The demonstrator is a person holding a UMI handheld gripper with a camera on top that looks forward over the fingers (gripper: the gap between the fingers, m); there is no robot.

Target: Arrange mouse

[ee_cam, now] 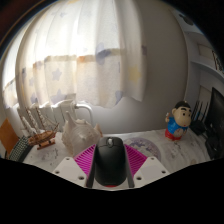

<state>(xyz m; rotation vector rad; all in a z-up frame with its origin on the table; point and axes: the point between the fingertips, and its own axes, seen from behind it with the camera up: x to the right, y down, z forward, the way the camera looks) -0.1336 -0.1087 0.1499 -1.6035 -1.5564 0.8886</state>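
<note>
I've got the black mouse (pixel 110 160) right here, low and centred, sitting between my fingers (pixel 110 172). Magenta pads (pixel 80 160) show on either side of it, one at its left flank, one at its right, and both run right up against its body. From here it looks like I'm clamped on it, both pads pressed to its sides, the mouse pointing straight ahead along the fingers.

Underneath and ahead, there's the white desk (pixel 160 165). Beyond the mouse to the left, a clear glass jug or vase (pixel 78 130) stands upright, and further left a wooden rack-like piece (pixel 35 132) with slats; I can't make out just what it is.

Off to the right, well apart from the mouse, a small cartoon figurine (pixel 179 121) stands upright on the desk: black hair, red top, yellow below. Just past it, dark equipment (pixel 213 118) rises at the far right, too dim to name.

Behind it all, pale curtains (pixel 100 55) hang across the back, with daylight glowing through them.
</note>
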